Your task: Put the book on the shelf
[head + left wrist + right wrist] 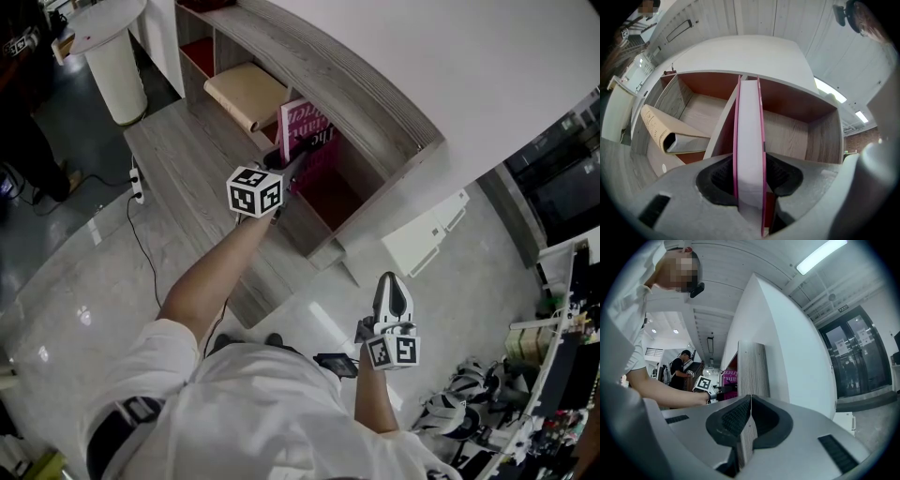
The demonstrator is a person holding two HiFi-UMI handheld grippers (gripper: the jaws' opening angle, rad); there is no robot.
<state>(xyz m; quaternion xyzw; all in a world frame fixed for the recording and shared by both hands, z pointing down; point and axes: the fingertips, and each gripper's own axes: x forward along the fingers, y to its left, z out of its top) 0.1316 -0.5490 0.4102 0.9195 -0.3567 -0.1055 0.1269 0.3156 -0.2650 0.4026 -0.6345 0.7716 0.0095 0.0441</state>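
Observation:
A pink-covered book [306,131] stands upright in the red-backed right compartment of the low grey wood shelf [375,108]. My left gripper [295,165] reaches into that compartment and is shut on the book's near edge. In the left gripper view the book [750,117] runs straight up between the dark pads, just right of the divider, with my left gripper [750,176] clamped on both covers. My right gripper [392,287] hangs low by my side, away from the shelf. In the right gripper view, my right gripper [750,416] is shut with nothing in it.
A tan book [246,92] lies flat in the compartment to the left; it shows as the tan book [663,133] in the left gripper view. A white round stand [112,66] is at the far left, a power strip [137,180] on the floor, a white panel [427,234] beside the shelf's end.

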